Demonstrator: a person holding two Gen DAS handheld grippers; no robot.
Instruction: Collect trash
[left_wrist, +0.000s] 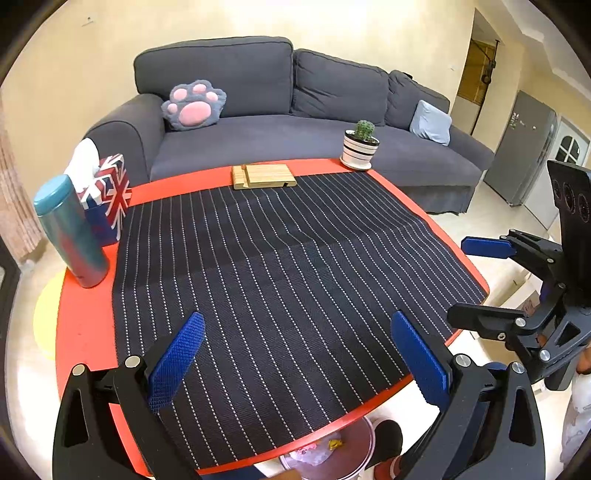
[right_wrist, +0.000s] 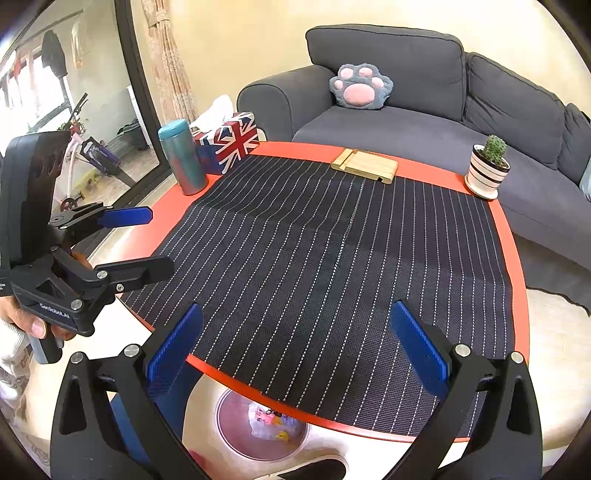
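A round pinkish trash bin (right_wrist: 258, 424) stands on the floor below the table's near edge, with crumpled colourful wrappers (right_wrist: 271, 424) inside; it also shows in the left wrist view (left_wrist: 328, 450). My left gripper (left_wrist: 295, 354) is open and empty above the near part of the striped mat (left_wrist: 280, 280). My right gripper (right_wrist: 297, 350) is open and empty above the table's near edge. Each gripper shows from the side in the other's view, the right gripper (left_wrist: 476, 280) and the left gripper (right_wrist: 147, 240), both with jaws apart.
On the red round table (left_wrist: 81, 332) stand a teal flask (left_wrist: 70, 229), a Union Jack tissue box (left_wrist: 109, 195), a wooden stand (left_wrist: 264, 176) and a potted cactus (left_wrist: 360, 146). A grey sofa (left_wrist: 295, 125) with a paw cushion (left_wrist: 194, 105) is behind.
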